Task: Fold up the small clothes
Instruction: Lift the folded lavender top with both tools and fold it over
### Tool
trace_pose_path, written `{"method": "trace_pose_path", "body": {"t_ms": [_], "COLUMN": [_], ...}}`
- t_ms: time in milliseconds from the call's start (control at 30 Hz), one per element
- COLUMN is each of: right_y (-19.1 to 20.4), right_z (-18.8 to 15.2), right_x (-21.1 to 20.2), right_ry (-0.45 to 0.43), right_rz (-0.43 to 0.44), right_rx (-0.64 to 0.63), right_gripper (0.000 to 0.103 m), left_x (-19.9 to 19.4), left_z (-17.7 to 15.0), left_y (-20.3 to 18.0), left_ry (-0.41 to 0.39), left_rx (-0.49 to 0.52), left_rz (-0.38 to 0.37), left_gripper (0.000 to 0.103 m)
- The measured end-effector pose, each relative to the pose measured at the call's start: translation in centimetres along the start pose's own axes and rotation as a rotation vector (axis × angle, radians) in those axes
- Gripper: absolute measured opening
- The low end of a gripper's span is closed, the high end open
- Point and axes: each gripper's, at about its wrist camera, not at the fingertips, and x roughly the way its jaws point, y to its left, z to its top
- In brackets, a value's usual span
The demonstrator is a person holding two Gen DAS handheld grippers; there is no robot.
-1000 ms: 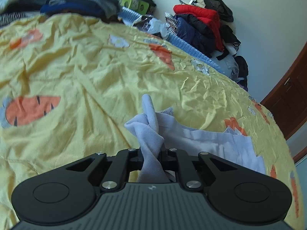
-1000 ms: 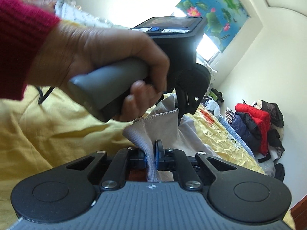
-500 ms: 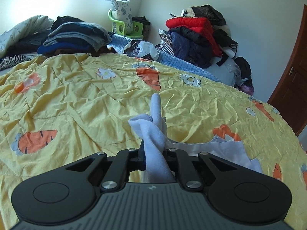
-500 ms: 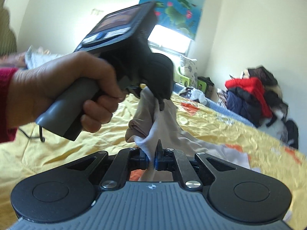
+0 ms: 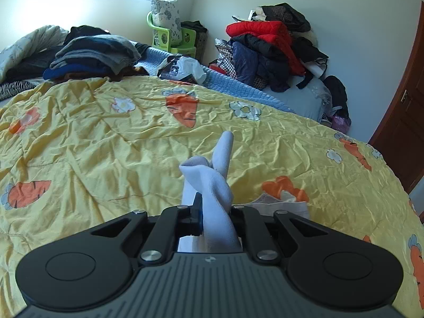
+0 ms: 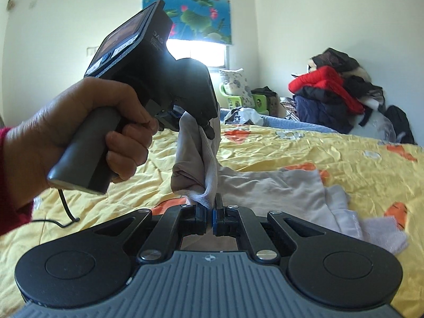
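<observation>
The left gripper point(image 5: 212, 212) is clamped on one pale garment point(image 5: 209, 185), which bunches out toward twelve o'clock, its long axis running away from the camera. The right gripper point(image 6: 211, 213) pinches the same garment's ribbed edge point(image 6: 209, 185); the cloth trails toward three o'clock onto the yellow quilt point(image 6: 344, 159). Two grippers, one lifted garment. A hand point(image 6: 79, 127) grips the left gripper's handle.

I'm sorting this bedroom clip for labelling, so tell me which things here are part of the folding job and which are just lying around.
Part of the job:
- pale garment, pinched by both grippers
- left gripper
- right gripper
- yellow quilt, the folding surface

Just lying about:
- folded dark clothes
- red jacket pile
- green chair
- plastic bag
</observation>
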Motion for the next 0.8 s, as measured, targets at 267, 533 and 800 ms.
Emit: {"method": "trace_pose_path", "body": {"t_ms": [267,533,800], "right_y": [-3.4,-7.2,-10.6], "right_z": [-0.5,-1.3,-2.9], "right_x": [-1.7,-2.7,-2.8], "right_ry": [-0.016,-0.013,0.003], "right_rz": [-0.026,-0.057,-0.072], "right_rx": [0.100,0.216,0.336], "right_gripper": [0.006,0.006,0.006], "left_x": [1.0,2.9,5.2], "left_z": [-0.4,-1.3,-2.7], "left_y": [-4.1,-8.8,-12.7], "left_ry": [0.022,0.050,0.085], "left_rx": [0.041,0.123,0.199], "left_rz": [-0.012,-0.018,0.000], "left_gripper": [0.010,0.010,0.010]}}
